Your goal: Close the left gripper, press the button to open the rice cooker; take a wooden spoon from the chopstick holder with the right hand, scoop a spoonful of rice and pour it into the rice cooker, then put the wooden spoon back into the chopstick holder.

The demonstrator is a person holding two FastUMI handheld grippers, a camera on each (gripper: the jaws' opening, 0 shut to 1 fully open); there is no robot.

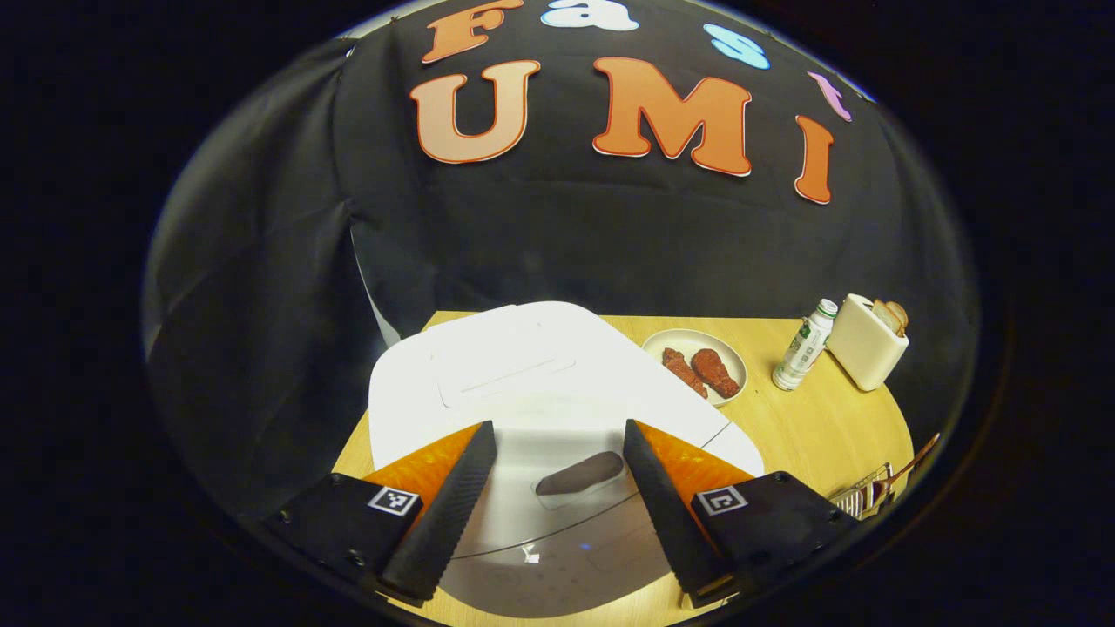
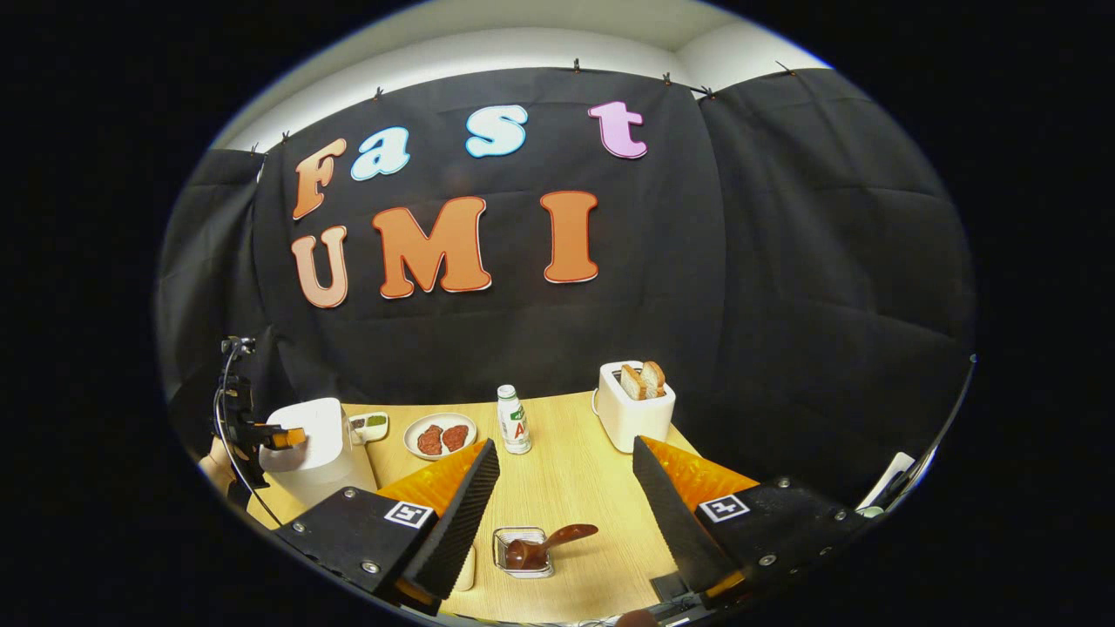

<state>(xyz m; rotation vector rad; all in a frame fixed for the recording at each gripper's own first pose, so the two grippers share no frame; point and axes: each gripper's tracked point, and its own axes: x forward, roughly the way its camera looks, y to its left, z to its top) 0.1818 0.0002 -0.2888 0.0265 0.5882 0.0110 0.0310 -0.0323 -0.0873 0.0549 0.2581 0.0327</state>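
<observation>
Presently: left gripper (image 1: 557,488) fingers apart, holding nothing, hovering over the closed white rice cooker (image 1: 523,374) and its dark button (image 1: 579,473). Right gripper (image 2: 566,505) fingers apart, empty, above tabletop (image 2: 575,470); wooden spoon (image 2: 544,544) lies in holder (image 2: 523,550). Bottle (image 2: 514,420) label unreadable.

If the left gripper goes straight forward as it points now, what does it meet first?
Most likely the closed rice cooker: the left gripper, open, hangs above its front with the dark button between the fingers. Depth is unclear.
</observation>
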